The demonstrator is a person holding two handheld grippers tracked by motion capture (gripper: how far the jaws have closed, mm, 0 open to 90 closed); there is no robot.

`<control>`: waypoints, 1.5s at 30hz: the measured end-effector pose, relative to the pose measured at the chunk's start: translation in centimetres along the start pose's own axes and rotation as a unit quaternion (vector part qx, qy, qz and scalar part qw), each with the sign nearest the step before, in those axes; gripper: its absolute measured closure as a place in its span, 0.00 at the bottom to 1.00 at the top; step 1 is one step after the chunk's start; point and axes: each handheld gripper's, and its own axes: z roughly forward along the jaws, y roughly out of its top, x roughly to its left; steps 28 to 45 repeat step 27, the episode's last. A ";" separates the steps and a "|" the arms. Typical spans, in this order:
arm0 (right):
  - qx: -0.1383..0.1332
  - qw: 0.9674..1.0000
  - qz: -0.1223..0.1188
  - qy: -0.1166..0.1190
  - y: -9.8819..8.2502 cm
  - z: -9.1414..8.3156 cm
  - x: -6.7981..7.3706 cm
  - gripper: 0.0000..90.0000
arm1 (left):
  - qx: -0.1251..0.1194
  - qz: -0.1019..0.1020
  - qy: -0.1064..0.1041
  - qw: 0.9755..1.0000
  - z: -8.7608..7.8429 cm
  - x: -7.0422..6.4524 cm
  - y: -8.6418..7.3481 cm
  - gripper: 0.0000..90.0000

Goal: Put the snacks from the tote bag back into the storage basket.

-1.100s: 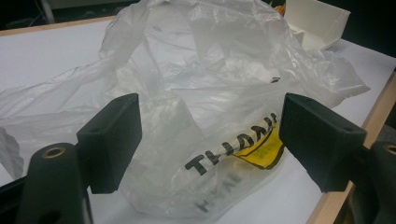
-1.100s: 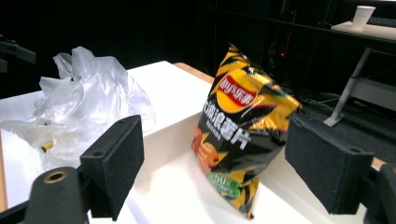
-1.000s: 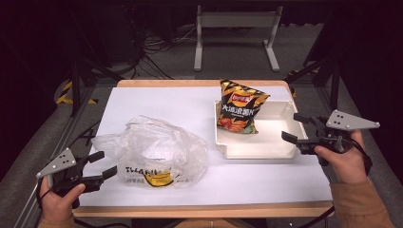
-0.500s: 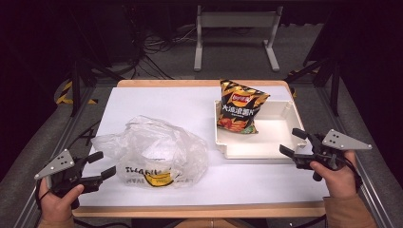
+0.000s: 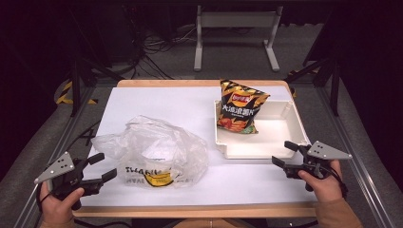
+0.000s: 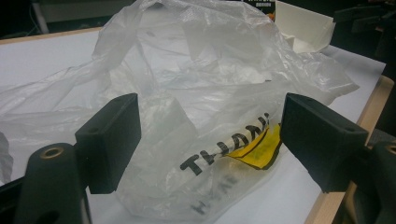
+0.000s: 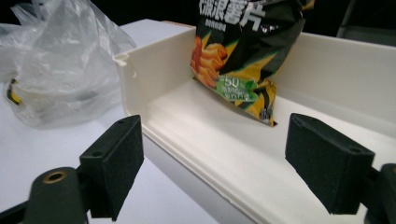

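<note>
Left gripper, jaws spread and empty, at the table's front-left corner; the thin plastic bag lies just beyond its tips, near the front edge. Risk — the limp film may slide or bunch on the smooth surface, so a closing grip could catch one loose layer or none. Chip packet leans upright in the white tray at the back-right. Right gripper, likewise spread and empty, sits at the tray's front-right corner, near the rim — a low reach could knock the wall and topple the packet.
</note>
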 end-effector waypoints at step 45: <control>0.004 1.000 0.022 -0.008 -3.2 0.4 0.1 0.21 | 0.012 -0.016 0.016 1.000 1.3 0.9 -1.4 0.18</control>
